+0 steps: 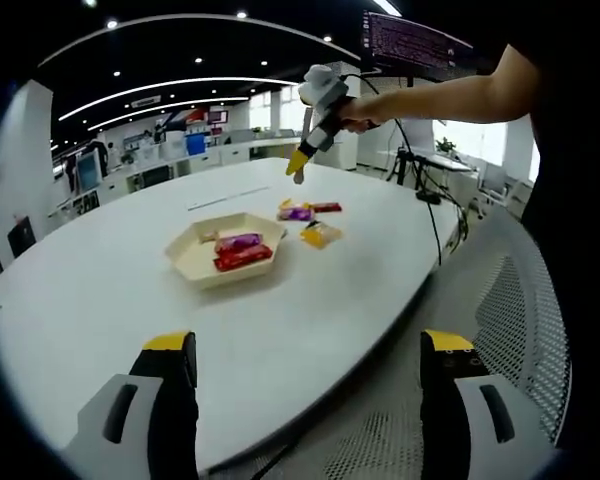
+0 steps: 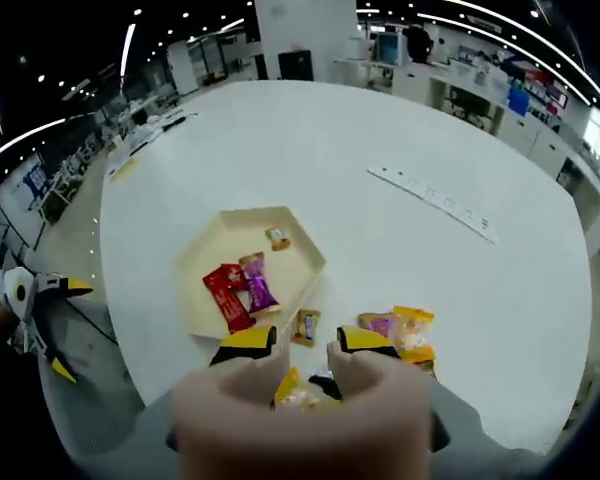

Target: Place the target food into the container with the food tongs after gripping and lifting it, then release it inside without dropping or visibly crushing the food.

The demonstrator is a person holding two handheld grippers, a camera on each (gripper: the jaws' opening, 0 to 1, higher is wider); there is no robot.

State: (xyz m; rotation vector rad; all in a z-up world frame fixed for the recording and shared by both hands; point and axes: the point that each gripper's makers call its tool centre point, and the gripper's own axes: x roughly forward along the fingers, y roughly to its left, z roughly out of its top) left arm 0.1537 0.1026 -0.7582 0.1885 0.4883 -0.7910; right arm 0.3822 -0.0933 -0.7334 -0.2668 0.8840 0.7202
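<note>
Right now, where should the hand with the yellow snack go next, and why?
Probably slide the right gripper over the cream tray, then open. Its jaws look shut on a yellow packet, lifted above the table, and the tray lies just beyond them, already holding a red packet.

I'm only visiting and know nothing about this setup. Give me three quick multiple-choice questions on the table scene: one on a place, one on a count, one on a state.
1. Where does the red packet lie?
A. in the cream tray
B. on the floor
C. on a chair

2. How many packets lie in the tray?
A. one
B. three
C. six

3. How do the jaws of the left hand-held gripper stand?
A. shut on a packet
B. wide apart, empty
C. shut on the tray's rim

Answers:
1 A, it rests inside the tray.
2 B, there is one red, one purple and one small packet.
3 B, bare table shows between the jaws.
</note>
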